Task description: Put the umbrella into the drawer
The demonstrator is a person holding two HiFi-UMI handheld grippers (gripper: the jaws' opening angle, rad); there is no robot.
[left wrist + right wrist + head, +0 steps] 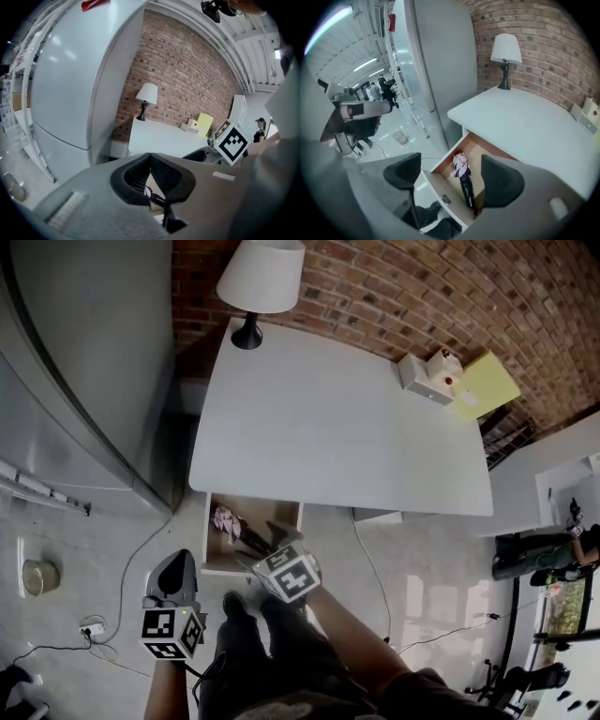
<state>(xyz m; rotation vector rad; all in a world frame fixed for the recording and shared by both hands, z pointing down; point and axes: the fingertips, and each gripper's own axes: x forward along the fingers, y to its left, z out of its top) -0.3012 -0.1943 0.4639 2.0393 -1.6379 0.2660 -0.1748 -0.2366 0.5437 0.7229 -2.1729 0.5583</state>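
The umbrella (464, 180) lies inside the open drawer (479, 149); the right gripper (452, 176) hangs released above it, the left gripper (150, 157) clenched on nothing; placing seems done, next perhaps pushing the drawer shut.

no legible text, labels or numbers

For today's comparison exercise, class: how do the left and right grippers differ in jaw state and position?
The left gripper has its jaws closed together; the right gripper has them wide apart. The right gripper hangs over the open drawer, framing the umbrella lying inside; the left gripper sits aside, over the floor. Both grip nothing.
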